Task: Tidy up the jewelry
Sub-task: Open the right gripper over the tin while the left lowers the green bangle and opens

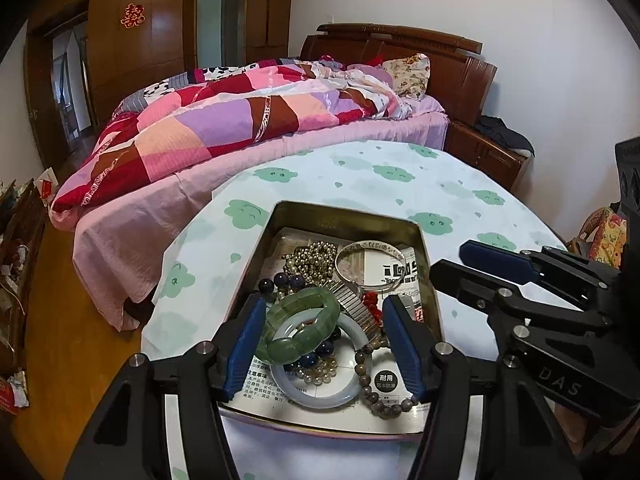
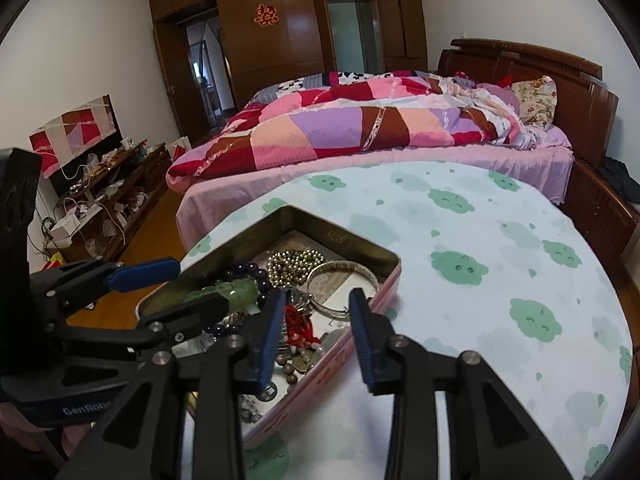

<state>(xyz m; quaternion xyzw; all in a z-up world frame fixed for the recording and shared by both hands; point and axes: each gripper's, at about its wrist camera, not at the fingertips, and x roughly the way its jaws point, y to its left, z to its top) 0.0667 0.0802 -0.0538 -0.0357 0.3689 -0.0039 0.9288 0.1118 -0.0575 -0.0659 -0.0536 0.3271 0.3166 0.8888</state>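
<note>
Blue-padded fingers of the left gripper (image 1: 322, 344) fill the bottom of the left wrist view, standing wide apart over a tin (image 1: 425, 256) of jewelry. No earlier moment is shown to compare. Between the pads, touching neither, a green jade bracelet (image 1: 302, 326) lies tilted on a pale white bangle (image 1: 320, 394). Dark blue beads (image 1: 286, 282) sit just behind the green bracelet, with a heap of gold beads (image 1: 314, 258) further back. A silver bangle (image 1: 370, 266) lies in the far right part of the tin, and a string of brown wooden beads (image 1: 370, 384) curls along the near right side. Printed paper lines the bottom. The tin stands on a table under a white cloth (image 1: 360, 176) with green cloud shapes. At the right, the right gripper (image 1: 460, 264) reaches in above the cloth, its fingers parted with nothing between them.

From the right wrist view, the right gripper (image 2: 320, 320) hangs over the tin's near right corner, fingers apart and empty; red beads (image 2: 300, 326) and the silver bangle (image 2: 344, 284) show through the gap. The tin's pink outer wall (image 2: 320, 376) faces the camera. The left gripper (image 2: 192, 284) comes in from the left, fingers spread, the green bracelet (image 2: 236, 292) beneath them, unpinched. A bed with a patchwork quilt (image 2: 360, 128) stands beyond the table.
</note>
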